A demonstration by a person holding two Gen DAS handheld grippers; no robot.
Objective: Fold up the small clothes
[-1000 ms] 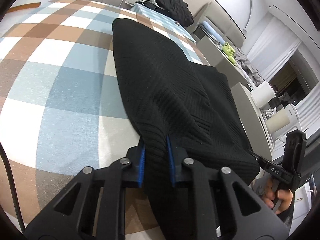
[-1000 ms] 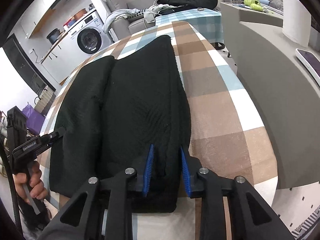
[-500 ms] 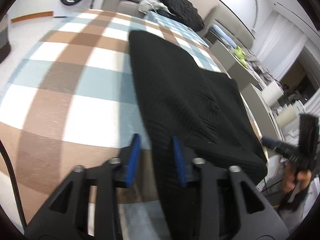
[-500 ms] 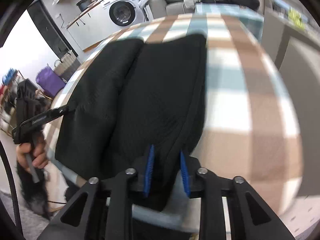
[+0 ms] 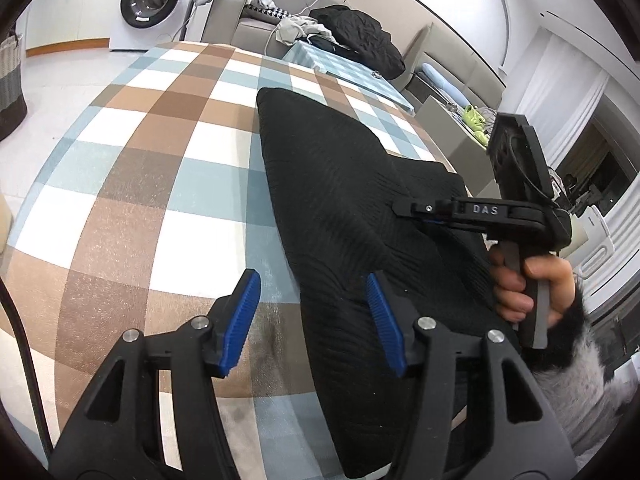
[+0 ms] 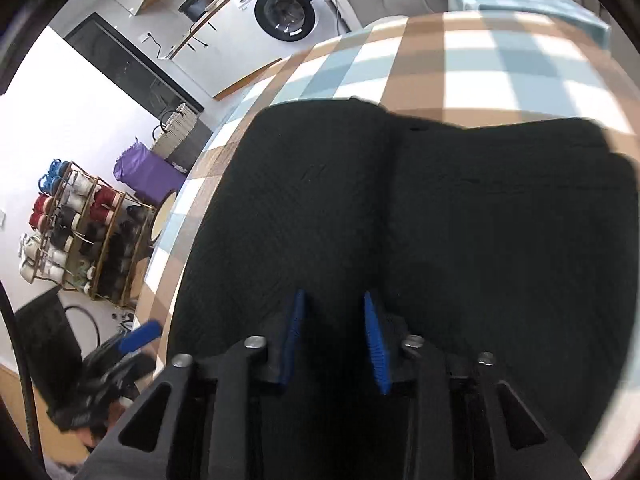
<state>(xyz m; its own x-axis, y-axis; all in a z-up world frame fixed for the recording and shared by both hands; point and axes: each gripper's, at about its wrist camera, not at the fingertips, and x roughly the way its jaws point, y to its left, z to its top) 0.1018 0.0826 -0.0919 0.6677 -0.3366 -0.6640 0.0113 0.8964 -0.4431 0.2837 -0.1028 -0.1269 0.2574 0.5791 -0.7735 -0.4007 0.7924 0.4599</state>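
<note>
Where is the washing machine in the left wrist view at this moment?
The washing machine stands at the top left of the left wrist view, on the floor beyond the checked table and left of the grey sofa.

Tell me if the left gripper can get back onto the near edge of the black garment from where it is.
Probably yes: the left gripper, jaws opening, sits over the black garment edge, unobstructed.

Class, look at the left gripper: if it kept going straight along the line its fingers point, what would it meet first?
Probably the left edge of the black knit garment. The left gripper, its jaws opening, holds nothing and points down across the checked tablecloth; depth is unclear.
</note>
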